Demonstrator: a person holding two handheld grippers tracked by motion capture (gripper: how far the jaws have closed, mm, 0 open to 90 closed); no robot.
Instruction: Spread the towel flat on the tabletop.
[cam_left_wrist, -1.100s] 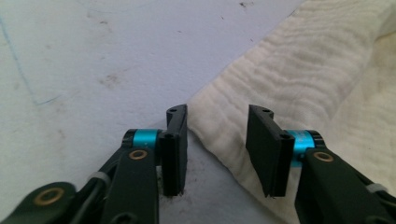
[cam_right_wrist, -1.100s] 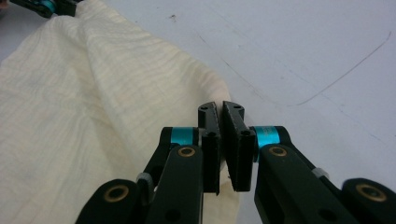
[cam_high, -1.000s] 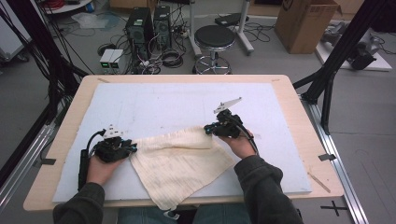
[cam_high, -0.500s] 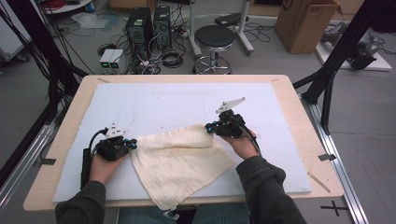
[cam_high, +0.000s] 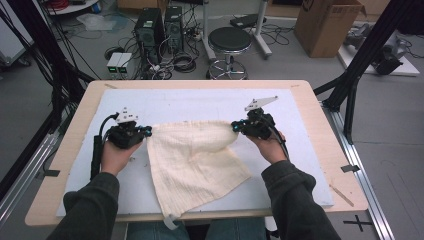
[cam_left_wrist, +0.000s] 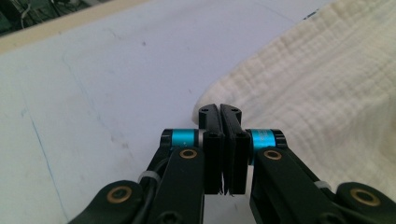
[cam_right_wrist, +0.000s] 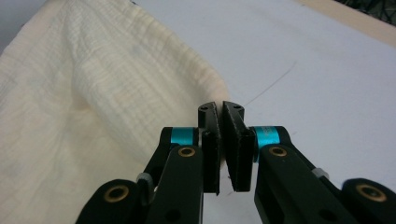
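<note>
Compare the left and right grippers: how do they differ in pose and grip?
The left gripper sits nearer the person; the right gripper is farther up the table. The left gripper's plate lies flat; the right's tilts upward. Both have jaws shut on a corner of the cloth, holding its far edge stretched between them.

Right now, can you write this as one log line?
left gripper: shut on cloth | right gripper: shut on cloth | cloth: top edge stretched between both

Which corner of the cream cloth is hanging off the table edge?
The near corner of the cream cloth, between the person's forearms: it droops over the front edge of the table. The two far corners sit at the hand-held grippers.
</note>
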